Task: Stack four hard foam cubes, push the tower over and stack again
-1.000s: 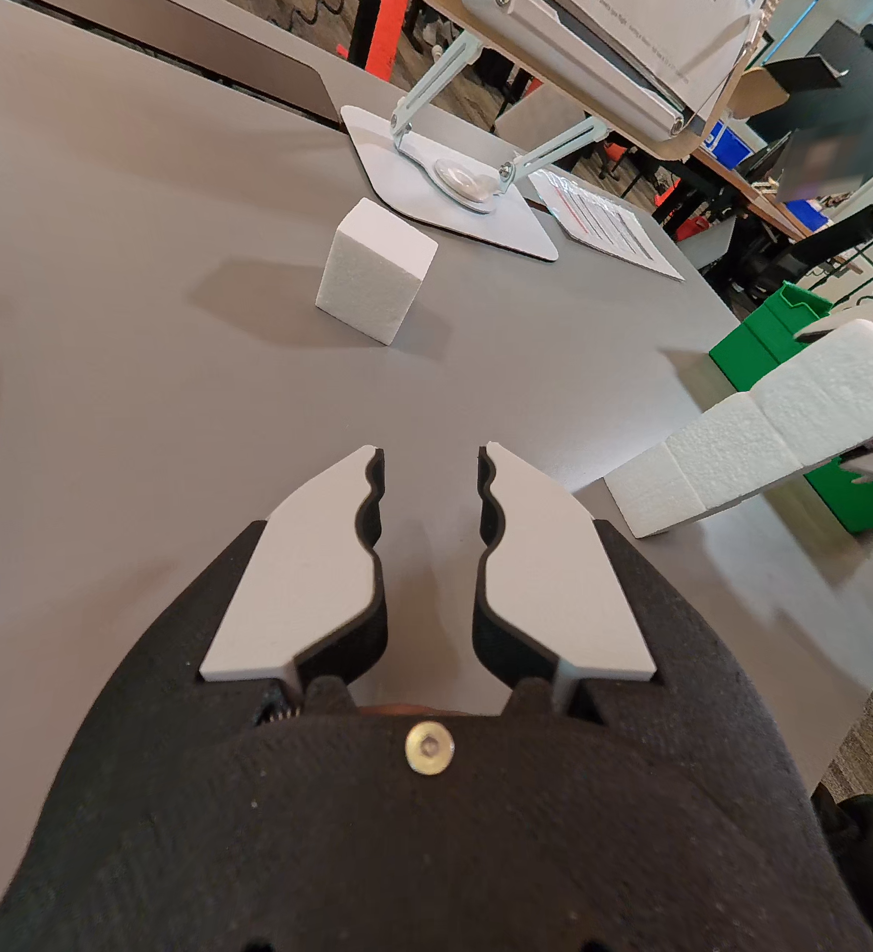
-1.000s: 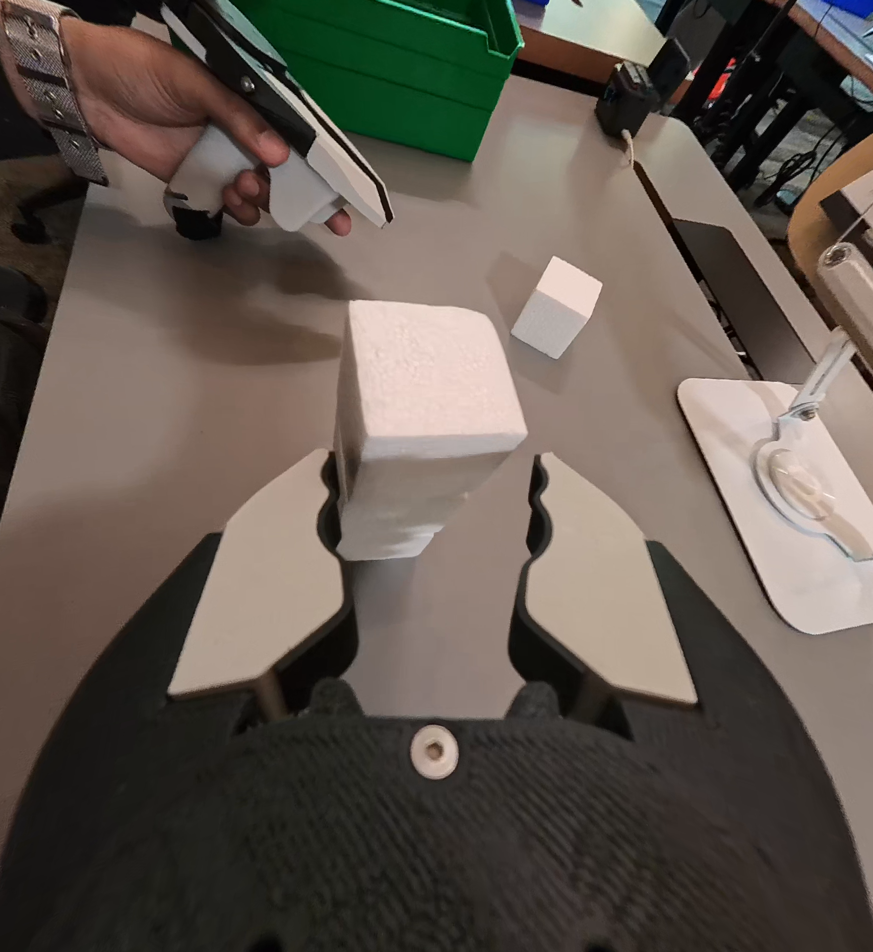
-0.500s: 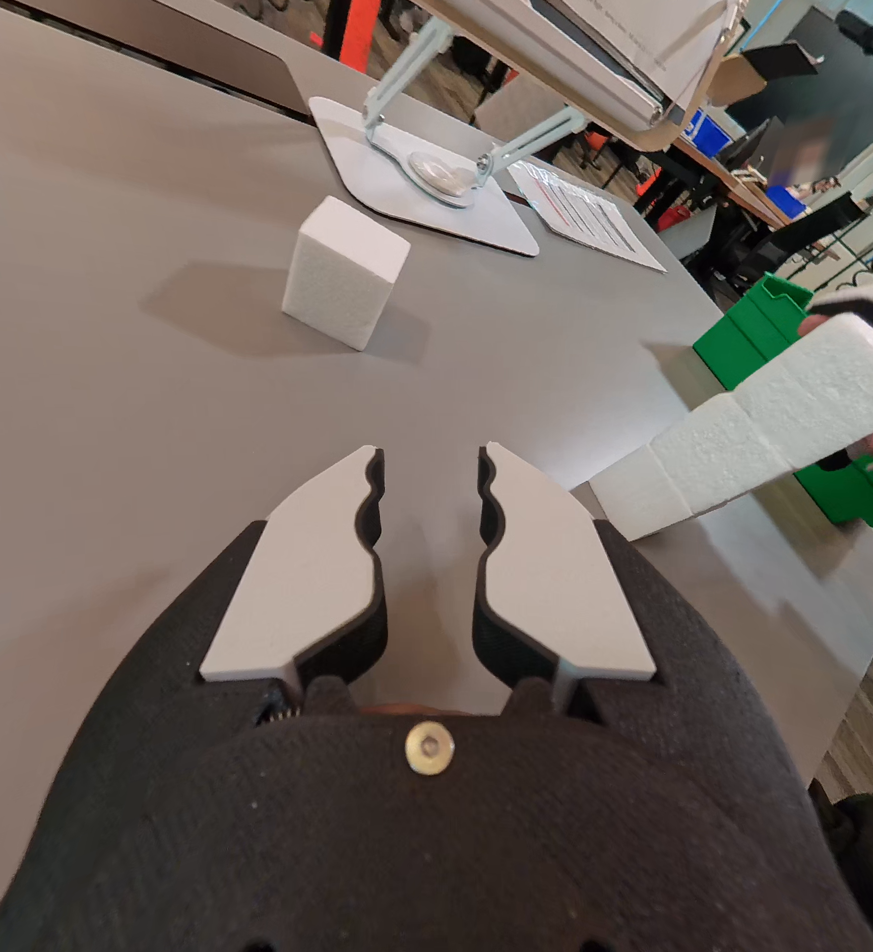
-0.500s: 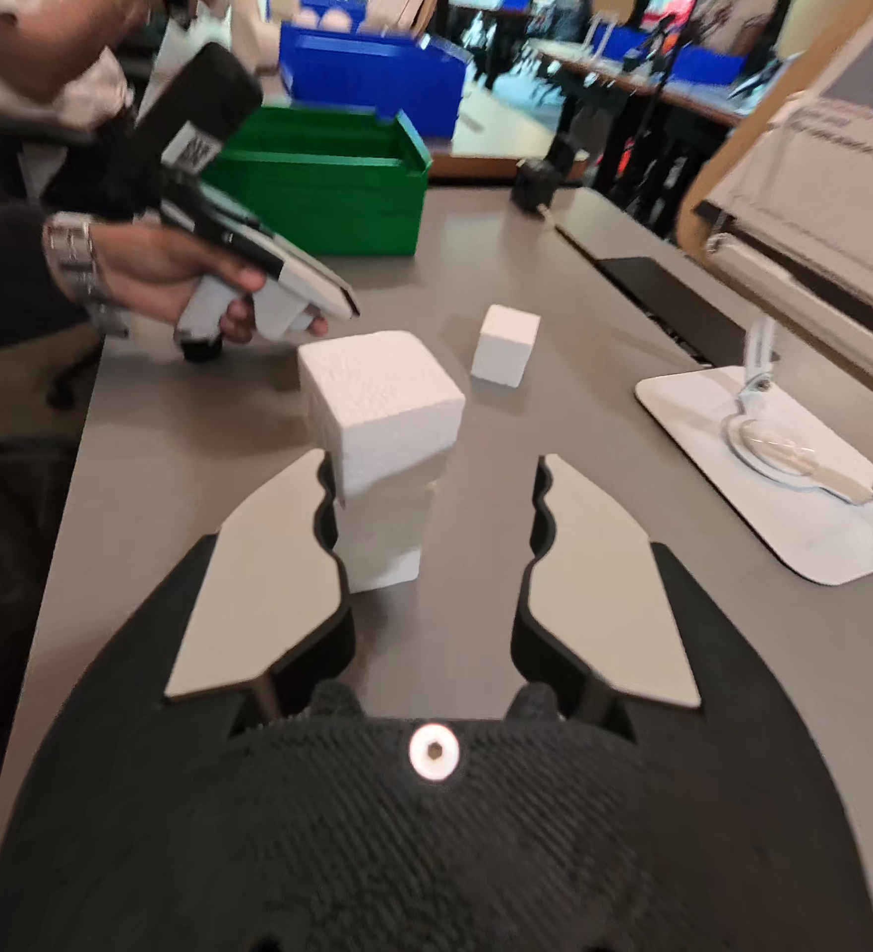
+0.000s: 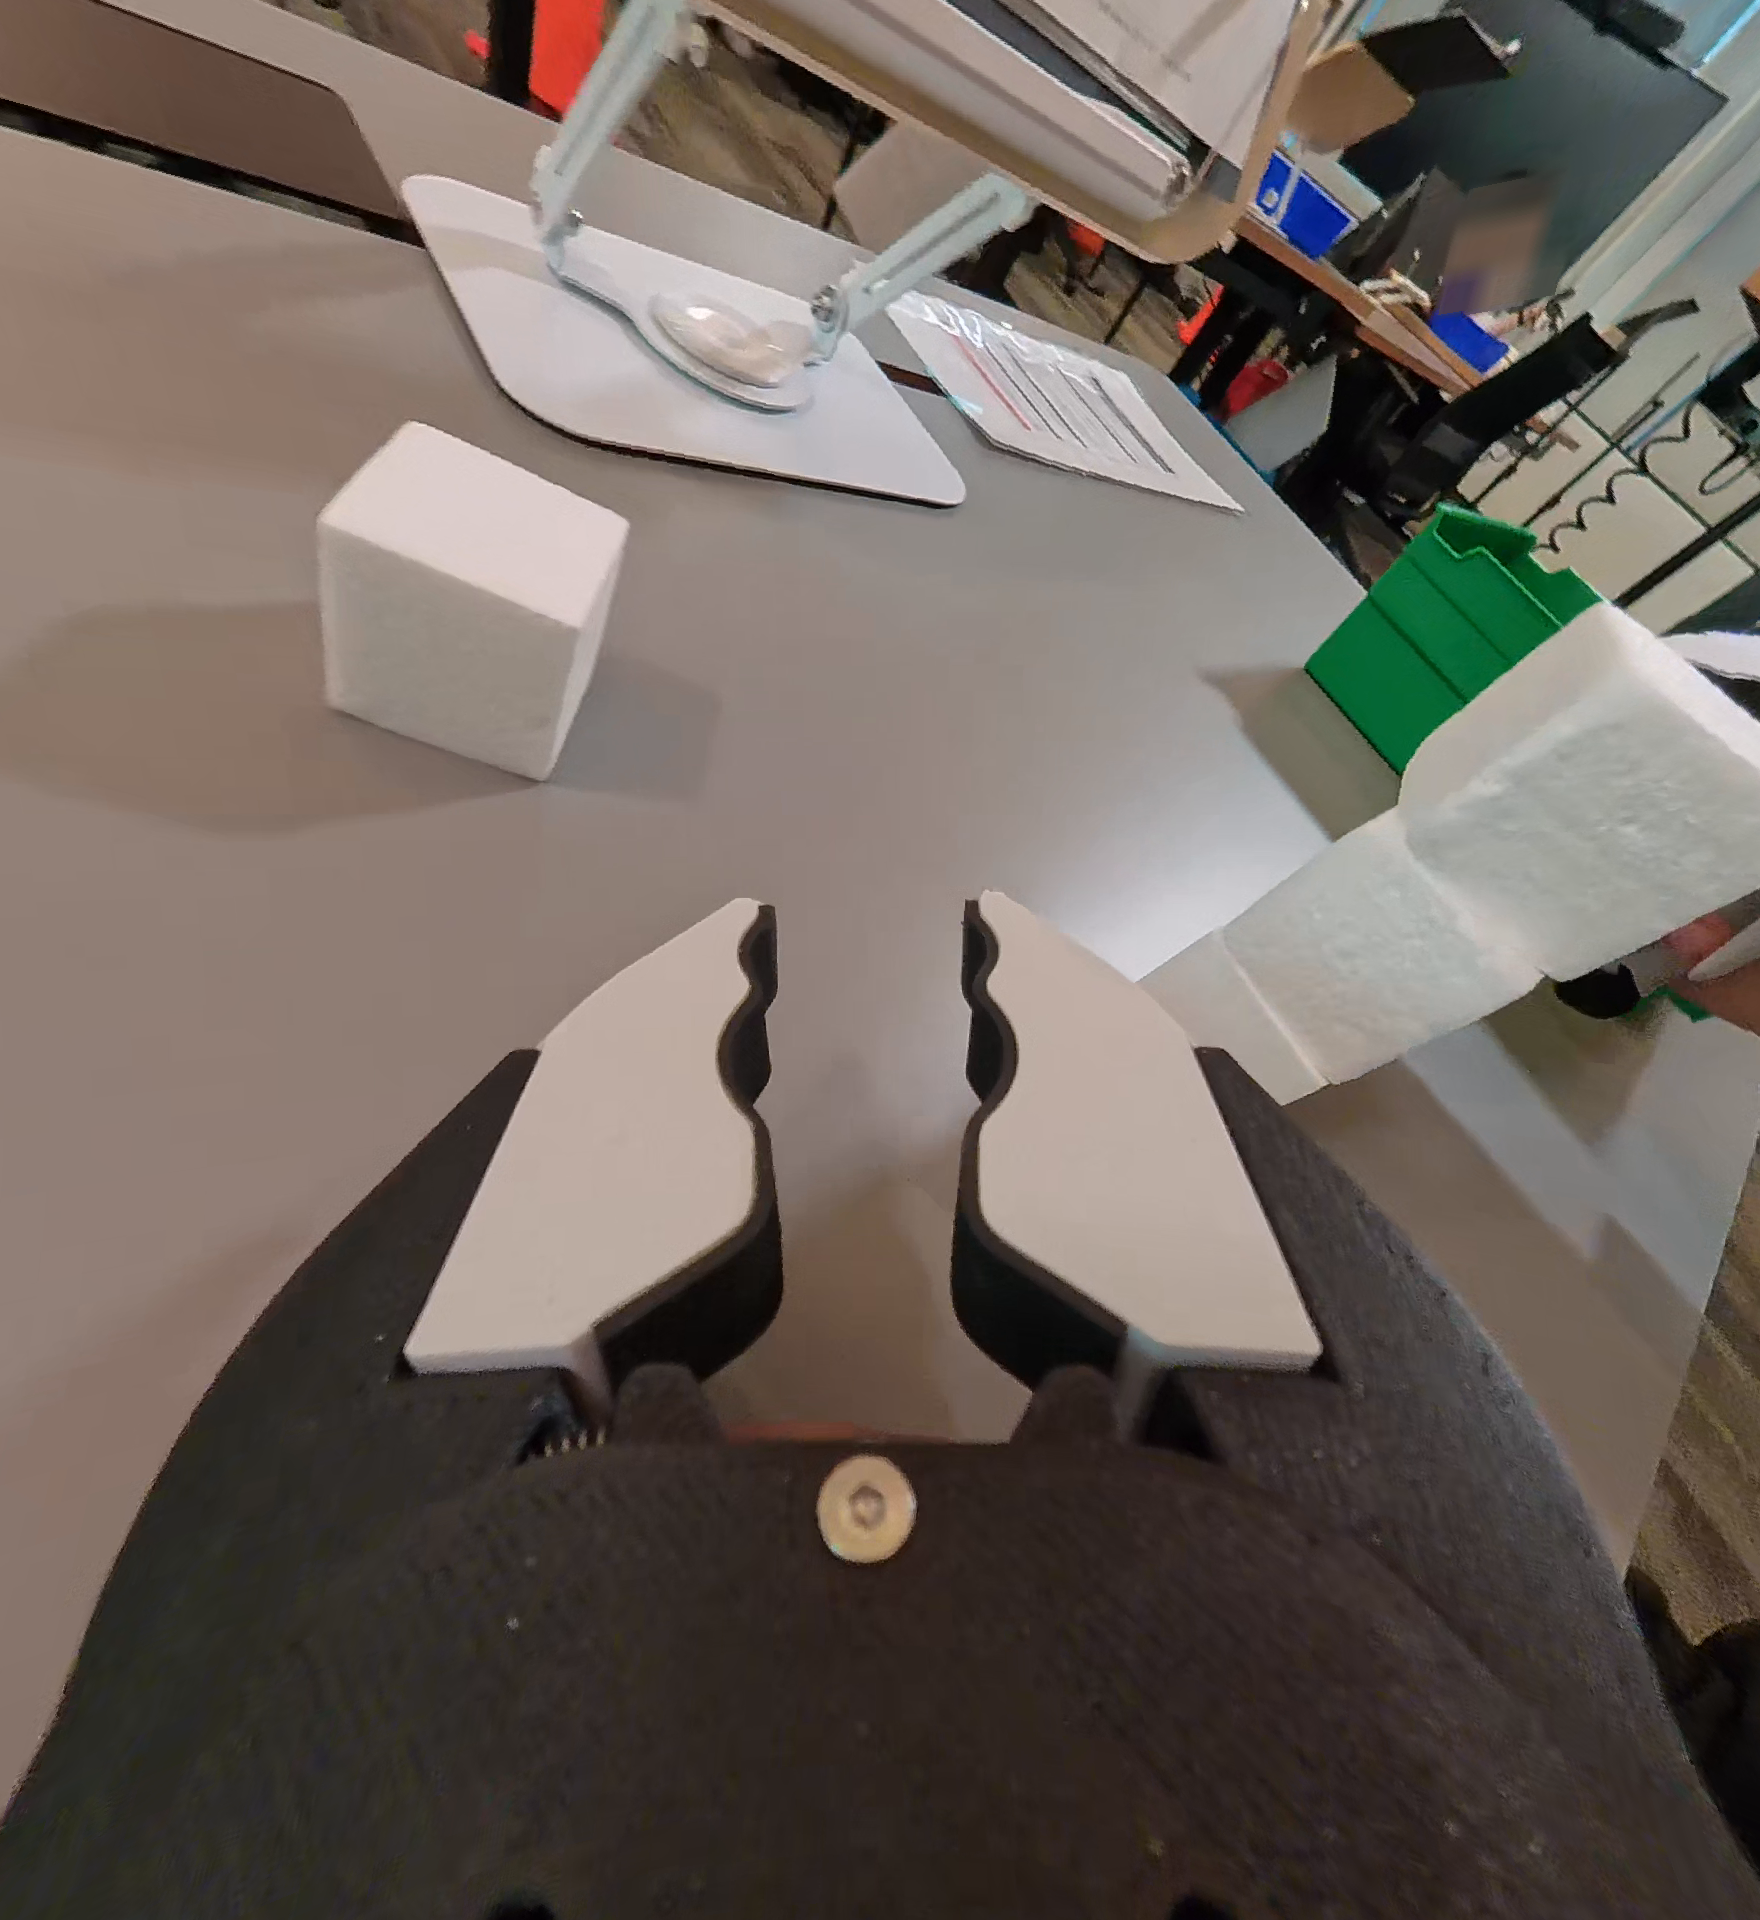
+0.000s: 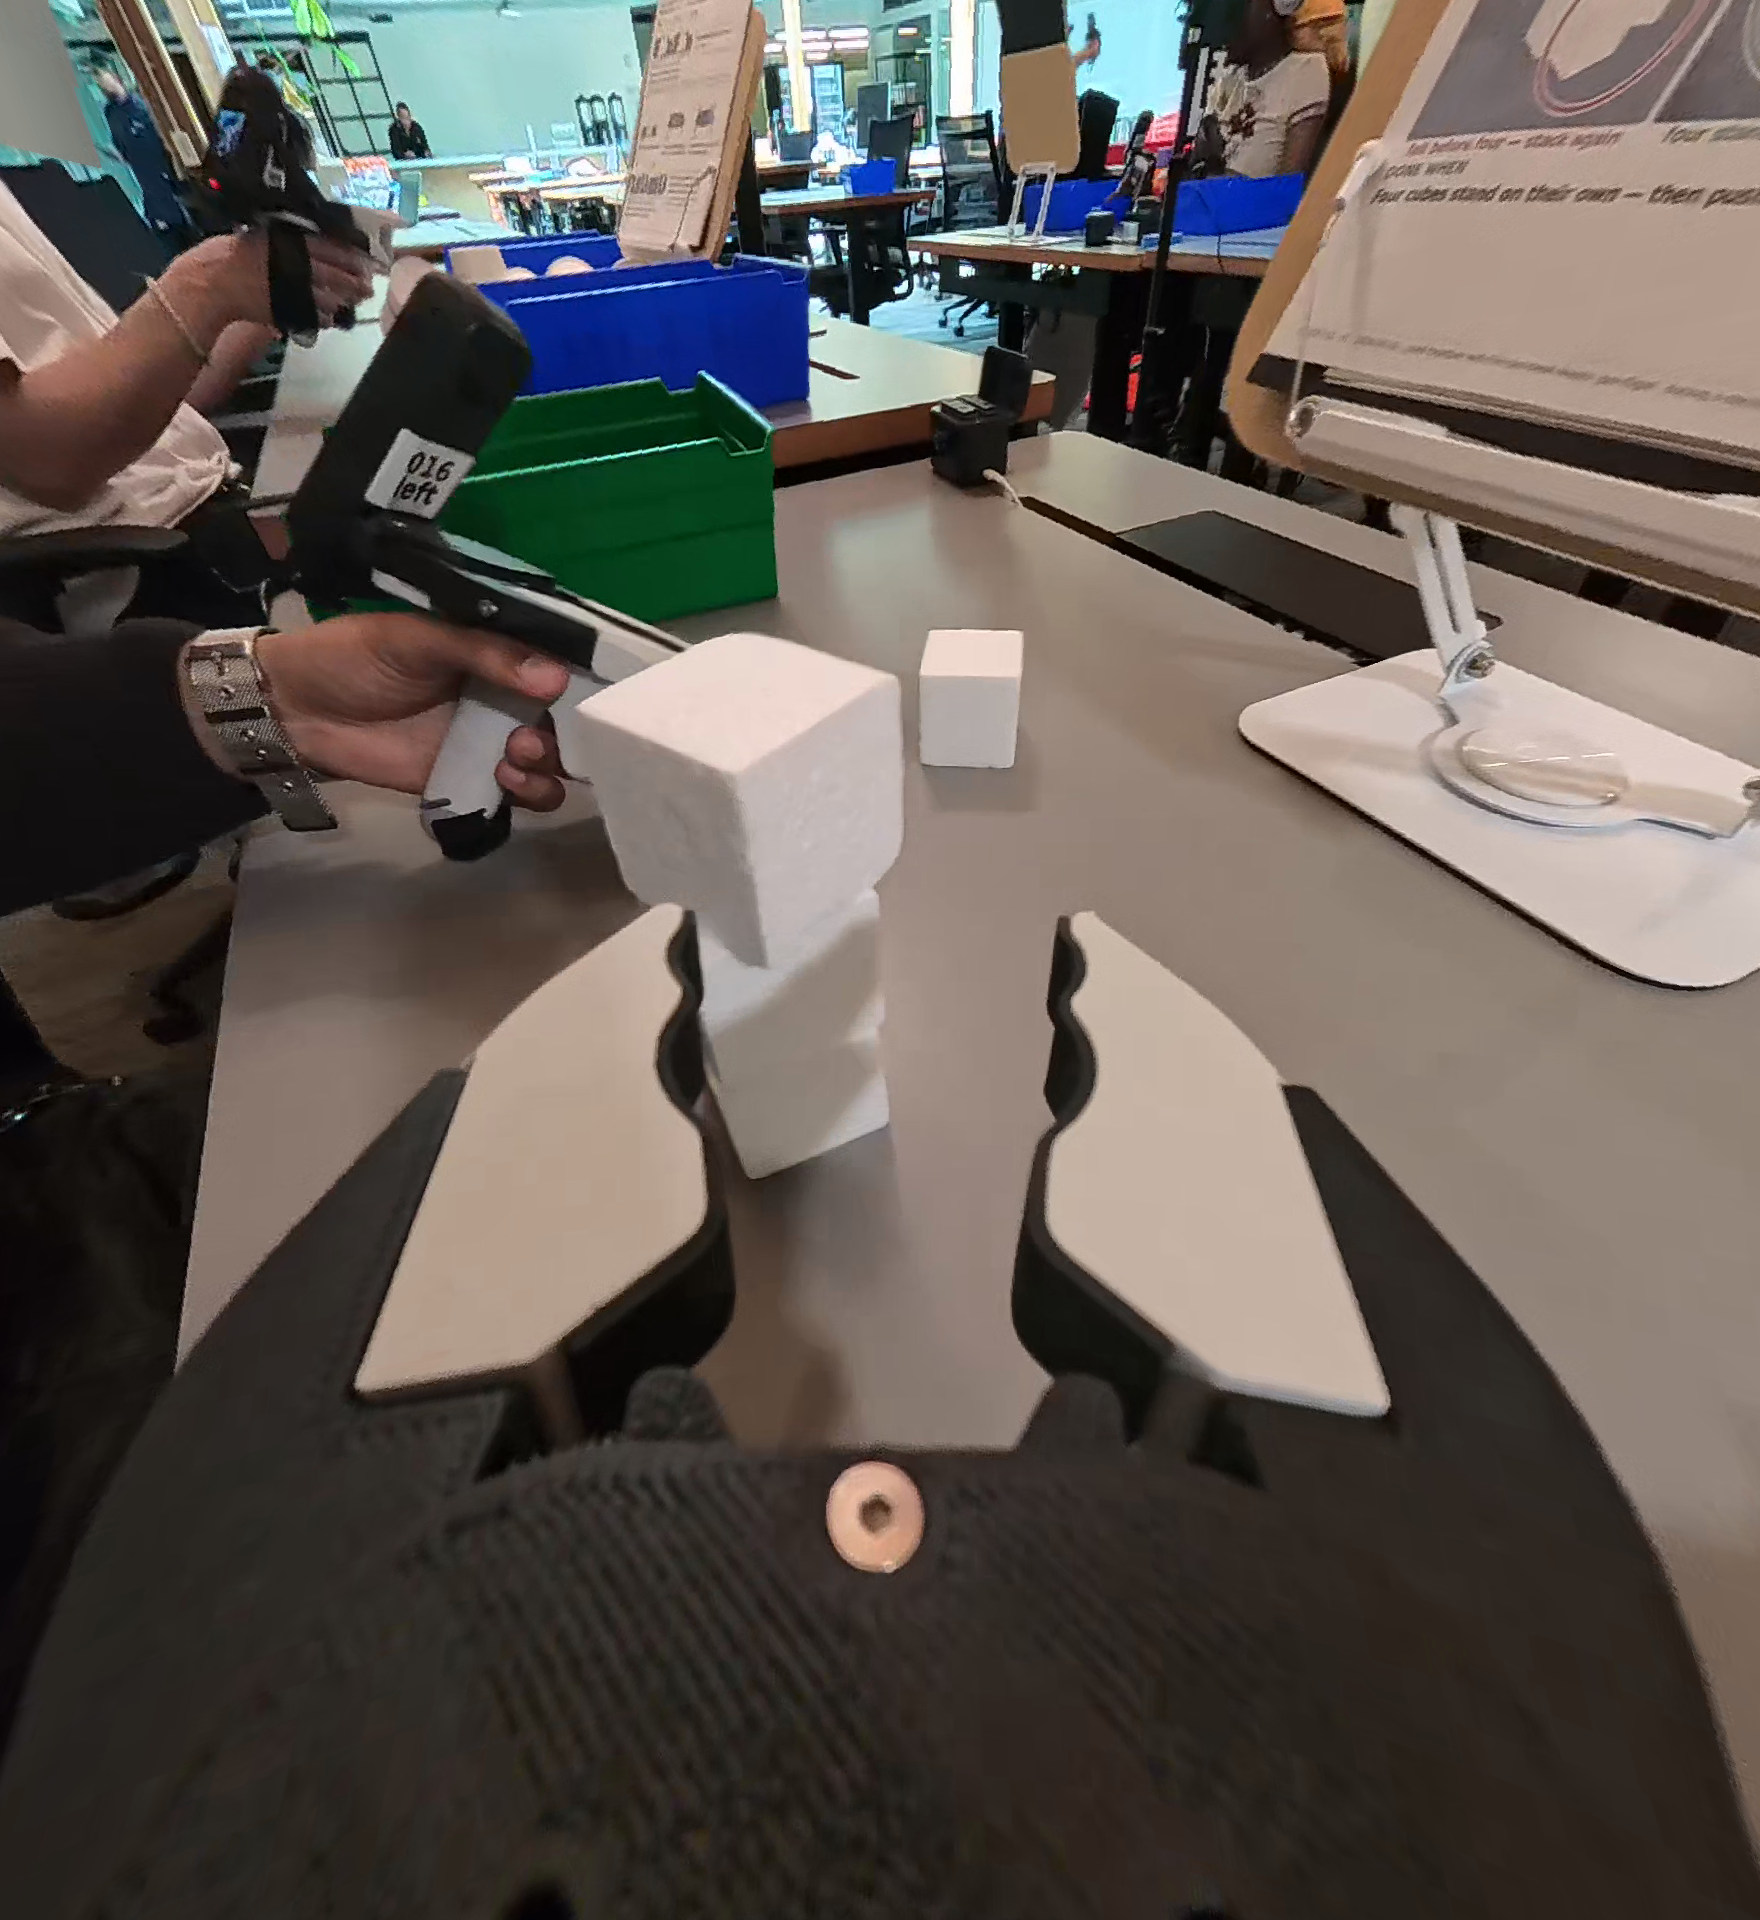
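Observation:
A stack of three white foam cubes (image 6: pixel 793 997) stands on the grey table (image 6: pixel 1271 1091), and its top cube (image 6: pixel 751 769) is twisted relative to the two below. My right gripper (image 6: pixel 871 935) is open and empty, with its left finger right beside the stack's lower cubes. A single foam cube (image 6: pixel 969 696) stands farther back. My left gripper (image 5: pixel 871 914) is open and empty above the table, with the single cube (image 5: pixel 465 613) ahead to its left and the stack (image 5: pixel 1478 883) at its right. In the right wrist view the left gripper (image 6: pixel 637 644) reaches behind the top cube.
A white stand base (image 5: pixel 678 343) carrying a tilted board stands at the back, with a printed sheet (image 5: pixel 1063 405) beside it. A green bin (image 6: pixel 627 499) sits at the table's far end, with blue bins (image 6: pixel 647 322) beyond. The table edge (image 5: pixel 1478 1299) runs close to the stack. One gripper's finger ends stand about 20 centimeters off the other's. My right tips are roughly 8 centimeters from the stack (image 5: pixel 1478 883). The right gripper is farther from the single cube (image 5: pixel 465 613), some 30 centimeters, than the left, some 9 centimeters.
My right gripper has dropped lower and tilted up, from looking down on the stack to level with it. My left gripper has come closer to the single cube and the stack.

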### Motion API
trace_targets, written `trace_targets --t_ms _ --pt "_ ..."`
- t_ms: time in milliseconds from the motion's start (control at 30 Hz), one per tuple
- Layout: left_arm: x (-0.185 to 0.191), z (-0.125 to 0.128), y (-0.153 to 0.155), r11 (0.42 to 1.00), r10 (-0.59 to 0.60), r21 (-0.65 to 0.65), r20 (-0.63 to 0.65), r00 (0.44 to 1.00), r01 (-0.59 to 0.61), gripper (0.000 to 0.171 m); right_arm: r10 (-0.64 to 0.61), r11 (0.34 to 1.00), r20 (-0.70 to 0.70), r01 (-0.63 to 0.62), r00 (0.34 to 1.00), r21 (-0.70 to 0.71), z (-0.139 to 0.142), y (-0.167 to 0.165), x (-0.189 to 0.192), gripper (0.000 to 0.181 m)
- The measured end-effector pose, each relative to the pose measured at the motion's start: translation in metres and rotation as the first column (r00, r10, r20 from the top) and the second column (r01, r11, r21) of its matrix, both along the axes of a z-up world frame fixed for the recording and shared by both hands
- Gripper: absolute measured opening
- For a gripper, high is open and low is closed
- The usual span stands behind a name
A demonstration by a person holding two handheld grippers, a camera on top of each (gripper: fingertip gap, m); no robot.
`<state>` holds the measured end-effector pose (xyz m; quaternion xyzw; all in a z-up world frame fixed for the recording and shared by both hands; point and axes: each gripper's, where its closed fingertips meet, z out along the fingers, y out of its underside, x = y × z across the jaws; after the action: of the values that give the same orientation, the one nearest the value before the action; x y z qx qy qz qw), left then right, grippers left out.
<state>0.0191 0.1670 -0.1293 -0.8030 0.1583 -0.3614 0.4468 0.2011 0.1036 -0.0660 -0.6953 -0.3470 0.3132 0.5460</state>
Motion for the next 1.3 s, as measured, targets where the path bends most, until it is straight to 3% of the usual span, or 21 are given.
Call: trace_targets --t_ms 267,567,1033,1300 --pt "0.023 -0.001 0.000 0.998 -0.060 0.012 -0.022 0.998 0.060 0.035 0.063 0.998 0.087 -0.064 0.994 0.011 -0.012 -0.022 -0.026 0.060" --pt "0.021 -0.002 -0.001 0.998 -0.059 0.005 -0.026 0.998 0.059 0.035 0.123 0.992 0.160 -0.127 0.979 0.014 -0.021 -0.032 -0.048 0.057" --pt "0.019 -0.002 -0.005 0.998 -0.060 0.016 -0.036 0.998 0.061 0.035 0.146 0.988 0.163 -0.153 0.976 0.033 -0.018 -0.032 -0.049 0.051" --pt "0.038 0.007 -0.022 0.991 -0.121 0.058 -0.026 0.992 0.122 0.033 0.118 0.992 0.170 -0.124 0.978 0.026 -0.020 -0.028 -0.041 0.050"
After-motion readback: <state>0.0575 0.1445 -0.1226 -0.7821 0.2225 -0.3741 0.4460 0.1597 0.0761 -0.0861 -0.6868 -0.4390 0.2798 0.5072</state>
